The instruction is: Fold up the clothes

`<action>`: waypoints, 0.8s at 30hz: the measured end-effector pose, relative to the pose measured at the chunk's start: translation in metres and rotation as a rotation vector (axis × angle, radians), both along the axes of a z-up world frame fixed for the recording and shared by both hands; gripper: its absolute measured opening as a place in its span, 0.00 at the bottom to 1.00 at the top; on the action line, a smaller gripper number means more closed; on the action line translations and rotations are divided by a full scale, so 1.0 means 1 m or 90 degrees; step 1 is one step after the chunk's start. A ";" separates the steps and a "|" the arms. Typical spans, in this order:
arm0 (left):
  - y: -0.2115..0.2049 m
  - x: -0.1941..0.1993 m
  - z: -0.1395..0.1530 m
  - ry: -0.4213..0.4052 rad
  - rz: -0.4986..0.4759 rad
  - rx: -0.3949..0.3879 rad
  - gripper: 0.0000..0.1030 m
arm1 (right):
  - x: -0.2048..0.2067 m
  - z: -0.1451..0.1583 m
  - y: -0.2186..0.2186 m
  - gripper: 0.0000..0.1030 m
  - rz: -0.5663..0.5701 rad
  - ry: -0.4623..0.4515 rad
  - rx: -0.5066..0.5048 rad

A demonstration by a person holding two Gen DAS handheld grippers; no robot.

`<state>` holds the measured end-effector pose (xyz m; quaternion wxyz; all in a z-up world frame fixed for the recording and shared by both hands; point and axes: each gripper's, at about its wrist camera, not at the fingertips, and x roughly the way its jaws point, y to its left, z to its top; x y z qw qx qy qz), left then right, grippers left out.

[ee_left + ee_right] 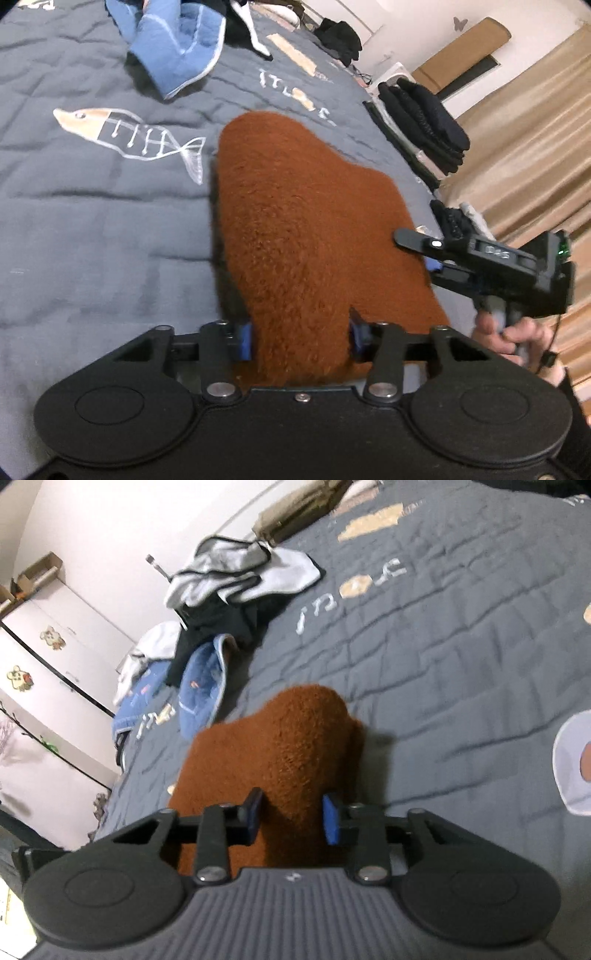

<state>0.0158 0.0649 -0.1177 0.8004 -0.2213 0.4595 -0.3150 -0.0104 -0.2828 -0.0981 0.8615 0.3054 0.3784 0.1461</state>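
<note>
Bed covered by a dark grey quilt, stitched in squares, printed with a fish skeleton and pale lettering. Room beyond: white walls, tan curtain past the quilt's right edge in the left wrist view, white cabinet with animal stickers past its left edge in the right wrist view. No containers seen. Loose clothes near the quilt's far edge: a blue garment, crumpled, with black items just beside it; in the right wrist view a grey-white towel lies over the dark pile. A stack of folded black clothes sits at the quilt's right edge. The brown fleece, fuzzy and rust-coloured, lies near the quilt's near edge, bunched up, its near end lifted off the quilt between the two tools. Left gripper: blue pads pressed into the fleece on both sides, gripping it; points down toward the quilt. Right gripper: blue pads close against a narrower fold of the fleece, also clamped on it, likewise angled down. In the left wrist view the right gripper is seen from the side at the fleece's right edge, a hand wrapped round its handle, dark sleeve at the wrist. Frames slightly blurred.
</note>
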 end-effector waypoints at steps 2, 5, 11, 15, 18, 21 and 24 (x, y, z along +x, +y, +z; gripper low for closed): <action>0.000 -0.007 0.014 -0.001 -0.008 -0.012 0.39 | 0.000 0.004 0.001 0.23 -0.001 -0.020 0.002; -0.005 -0.020 0.027 0.004 -0.035 -0.010 0.39 | 0.003 0.006 0.004 0.23 0.007 -0.035 0.007; -0.004 -0.019 0.012 0.056 -0.051 0.074 0.59 | 0.014 -0.003 0.019 0.28 0.041 0.029 -0.056; 0.015 -0.020 0.034 -0.022 -0.016 0.105 0.69 | 0.014 0.013 0.014 0.30 0.040 0.023 -0.062; 0.036 -0.017 0.047 -0.058 0.045 0.060 0.70 | 0.006 0.032 0.006 0.30 0.025 -0.024 -0.041; 0.041 -0.013 0.048 -0.056 0.061 -0.024 0.70 | 0.004 0.040 0.000 0.32 0.046 -0.056 0.021; 0.030 -0.012 0.045 -0.054 0.039 -0.087 0.70 | 0.008 0.037 0.004 0.34 0.064 -0.065 0.053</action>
